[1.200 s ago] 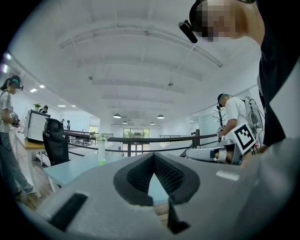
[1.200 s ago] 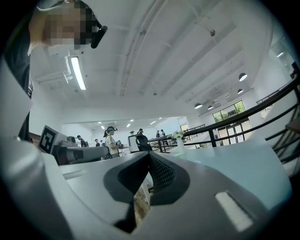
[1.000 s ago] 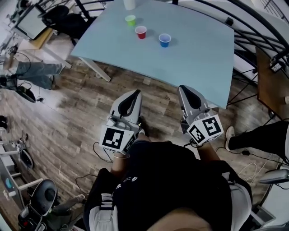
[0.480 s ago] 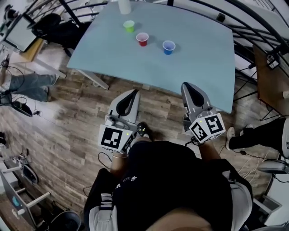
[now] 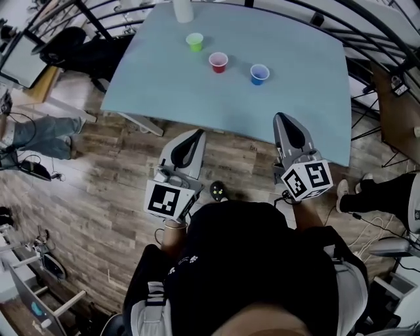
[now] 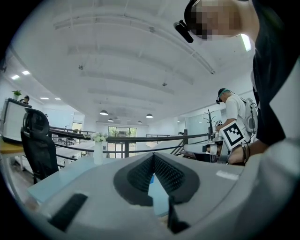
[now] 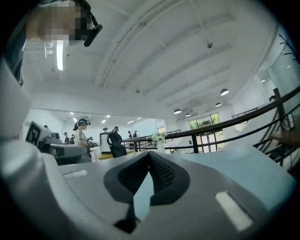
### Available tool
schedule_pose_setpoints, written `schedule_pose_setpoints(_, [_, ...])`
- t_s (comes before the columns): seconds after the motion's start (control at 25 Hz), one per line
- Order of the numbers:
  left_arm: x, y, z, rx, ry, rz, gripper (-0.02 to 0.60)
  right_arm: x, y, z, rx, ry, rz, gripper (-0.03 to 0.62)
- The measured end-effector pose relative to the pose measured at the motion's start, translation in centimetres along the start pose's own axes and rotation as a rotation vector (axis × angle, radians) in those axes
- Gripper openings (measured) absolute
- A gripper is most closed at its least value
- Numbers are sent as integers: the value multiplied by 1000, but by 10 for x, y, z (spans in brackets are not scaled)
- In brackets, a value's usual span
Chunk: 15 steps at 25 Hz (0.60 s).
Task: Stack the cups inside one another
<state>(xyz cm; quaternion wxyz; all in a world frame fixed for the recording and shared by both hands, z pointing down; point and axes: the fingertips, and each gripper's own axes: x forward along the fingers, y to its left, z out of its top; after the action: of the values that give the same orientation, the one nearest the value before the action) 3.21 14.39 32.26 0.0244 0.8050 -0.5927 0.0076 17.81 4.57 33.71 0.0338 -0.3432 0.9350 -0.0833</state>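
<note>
Both left gripper (image 5: 195,134) and right gripper (image 5: 283,119) were closed, empty, well short of the red cup (image 5: 218,62). You likely needed open jaws before reaching the green cup (image 5: 194,42) beside it.

Pale blue desk (image 5: 275,98), rectangular, bare over most of its top, standing on a wood-plank floor (image 5: 98,197). 3 small cups sit upright on the far half, apart from one another, in a slanted row: green cup (image 5: 194,42) farthest and leftmost, red cup (image 5: 218,62) in the middle, blue cup (image 5: 259,74) nearest and rightmost. All 3 mouths up. White vase (image 5: 182,10) at the far edge, behind the green cup.
</note>
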Motion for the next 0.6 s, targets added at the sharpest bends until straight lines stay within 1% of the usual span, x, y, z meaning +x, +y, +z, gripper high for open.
schedule_pose_setpoints(0.24, [-1, 32, -1, 2, -3, -34, -9, 27, 4, -10, -13, 6, -57, 12])
schedule_pose_setpoints(0.44, [2, 48, -9, -9, 6, -54, -9, 36, 3, -17, -20, 12, -100, 12])
schedule_pose_setpoints(0.6, [12, 55, -18, -26, 20, -74, -9, 38, 1, -19, -24, 20, -118, 12])
